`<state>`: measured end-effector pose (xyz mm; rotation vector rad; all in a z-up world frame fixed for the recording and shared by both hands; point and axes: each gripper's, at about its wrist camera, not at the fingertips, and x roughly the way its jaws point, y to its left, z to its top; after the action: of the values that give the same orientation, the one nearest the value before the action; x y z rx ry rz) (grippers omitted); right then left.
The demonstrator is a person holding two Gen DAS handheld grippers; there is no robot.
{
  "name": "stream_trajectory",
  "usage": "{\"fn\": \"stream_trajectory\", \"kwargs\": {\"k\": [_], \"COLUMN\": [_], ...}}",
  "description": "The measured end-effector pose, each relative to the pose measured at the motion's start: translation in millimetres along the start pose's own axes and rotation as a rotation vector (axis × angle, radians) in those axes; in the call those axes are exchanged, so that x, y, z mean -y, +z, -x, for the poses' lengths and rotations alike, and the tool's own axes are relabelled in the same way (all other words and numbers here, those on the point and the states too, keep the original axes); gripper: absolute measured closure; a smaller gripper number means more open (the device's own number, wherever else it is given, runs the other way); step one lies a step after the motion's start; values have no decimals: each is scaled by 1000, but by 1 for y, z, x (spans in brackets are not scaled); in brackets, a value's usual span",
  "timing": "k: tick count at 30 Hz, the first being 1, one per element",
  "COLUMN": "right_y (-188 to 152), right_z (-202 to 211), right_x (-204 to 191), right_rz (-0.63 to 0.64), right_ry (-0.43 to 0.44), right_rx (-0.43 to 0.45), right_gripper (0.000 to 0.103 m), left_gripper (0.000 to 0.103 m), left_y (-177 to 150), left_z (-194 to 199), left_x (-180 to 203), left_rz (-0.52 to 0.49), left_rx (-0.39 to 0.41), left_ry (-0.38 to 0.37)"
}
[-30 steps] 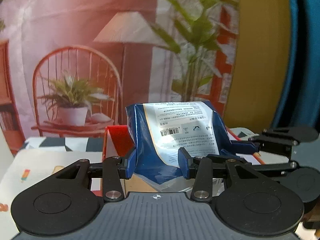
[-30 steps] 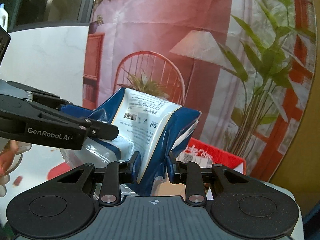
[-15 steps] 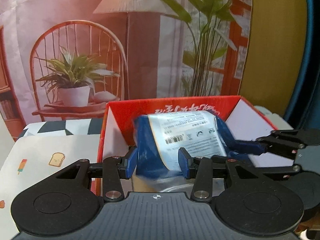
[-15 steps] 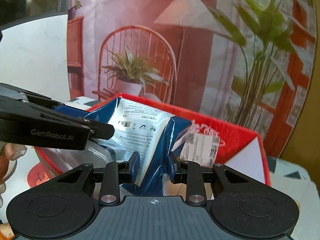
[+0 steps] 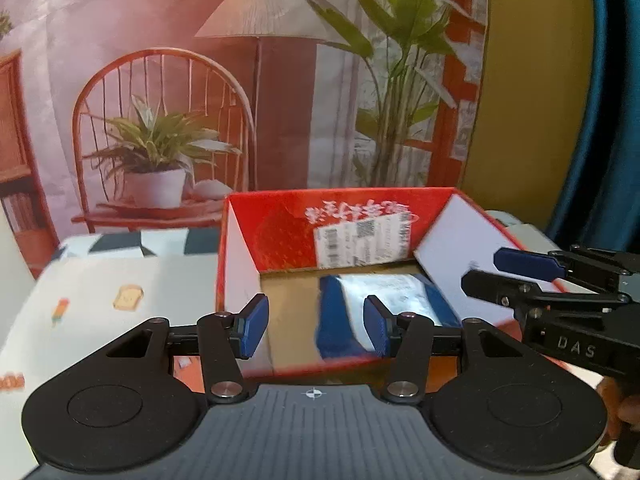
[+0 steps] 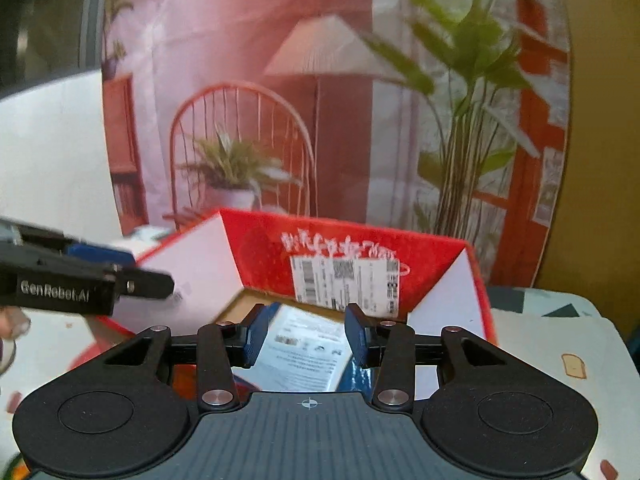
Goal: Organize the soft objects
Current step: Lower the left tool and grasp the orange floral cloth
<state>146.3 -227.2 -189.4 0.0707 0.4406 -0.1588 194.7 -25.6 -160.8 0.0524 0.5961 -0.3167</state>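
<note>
A blue and white soft packet (image 5: pixel 400 296) lies flat on the brown floor of an open red box (image 5: pixel 240 264). My left gripper (image 5: pixel 316 328) hovers at the box's near edge. Its jaws are opening, and the pads stand clear of the packet. From the right, my right gripper (image 5: pixel 484 270) reaches over the box rim. In the right wrist view the packet (image 6: pixel 304 356) shows low between the blue pads of the right gripper (image 6: pixel 306 334). That gripper's jaws are also opening, with neither pad pressing on the packet. The left gripper (image 6: pixel 148 270) enters that view from the left, over the red box (image 6: pixel 440 268).
A white shipping label (image 5: pixel 360 240) is stuck on the box's far inner wall. The box stands on a tablecloth (image 5: pixel 120 300) printed with toast and ice pops. Behind it hangs a backdrop showing a chair, a plant and a lamp. A blue curtain (image 5: pixel 612 120) is at the right.
Both grippers held the packet up above the box, then sank toward it. Their jaws spread and let go, and the packet dropped onto the box floor.
</note>
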Motion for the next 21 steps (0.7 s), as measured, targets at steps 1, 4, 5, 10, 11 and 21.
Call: {"fn": "stream_trajectory", "kwargs": {"k": [1, 4, 5, 10, 11, 21], "right_y": [0, -5, -8, -35, -43, -93], "right_z": [9, 34, 39, 59, 61, 71], "right_x": [-1, -4, -6, -13, -14, -18], "right_rz": [-6, -38, -45, -70, -75, -104], "right_ry": [6, 28, 33, 34, 34, 29], "right_rx": [15, 44, 45, -6, -25, -133], "right_gripper": [63, 63, 63, 63, 63, 63], "left_gripper": [48, 48, 48, 49, 49, 49], "left_y": [-4, -17, -22, -47, -52, -90], "left_z": [7, 25, 31, 46, 48, 59], "left_x": [1, 8, 10, 15, 15, -1], "left_rz": [10, 23, 29, 72, 86, 196], "left_rx": [-3, -12, -16, -43, -49, -112], "left_ry": [-16, -41, -50, -81, -85, -92]}}
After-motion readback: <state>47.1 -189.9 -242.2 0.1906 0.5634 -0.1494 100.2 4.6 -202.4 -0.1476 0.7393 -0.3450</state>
